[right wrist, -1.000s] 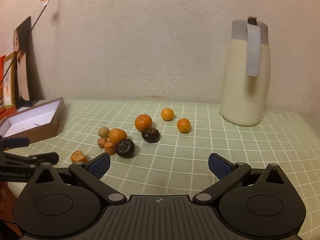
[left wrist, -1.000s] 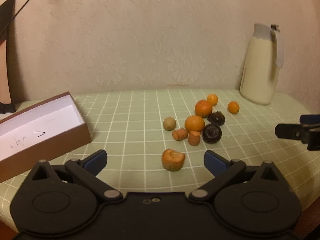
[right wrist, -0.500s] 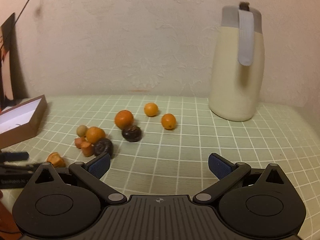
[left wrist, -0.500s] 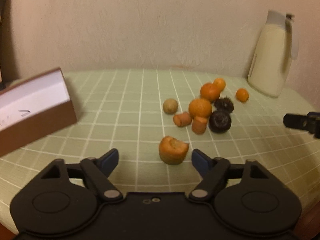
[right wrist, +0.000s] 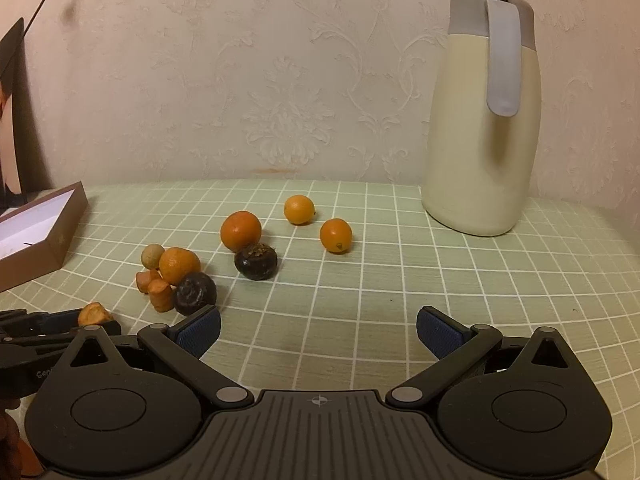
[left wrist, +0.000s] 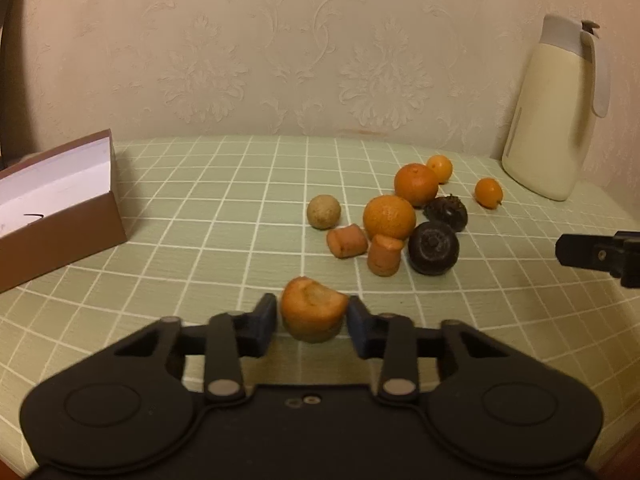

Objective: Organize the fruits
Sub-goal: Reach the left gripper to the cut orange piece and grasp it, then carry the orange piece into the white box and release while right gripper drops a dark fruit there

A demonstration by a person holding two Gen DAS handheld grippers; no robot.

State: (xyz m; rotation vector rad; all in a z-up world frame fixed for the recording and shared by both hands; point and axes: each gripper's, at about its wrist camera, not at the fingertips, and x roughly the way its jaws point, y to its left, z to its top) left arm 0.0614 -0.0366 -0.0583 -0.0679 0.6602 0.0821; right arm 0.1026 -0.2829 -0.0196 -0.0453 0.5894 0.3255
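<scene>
Left tongs (left wrist: 311, 316) closed on a stubby orange fruit chunk (left wrist: 311, 311), rough pitted skin, ragged cut face tilted up and away; both blue pads touch its sides. It sits on the desk (left wrist: 200, 216), a green grid-checked cloth, near the front edge. Right tongs (right wrist: 318, 326) spread wide, holding nothing. Brown cardboard box (left wrist: 56, 216), white-lined, lies well left.

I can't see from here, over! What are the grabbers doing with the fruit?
Left gripper shut on the cut orange piece. Right gripper open, empty, above the tablecloth. Fruit pile untouched. Box to the left, path clear.
</scene>
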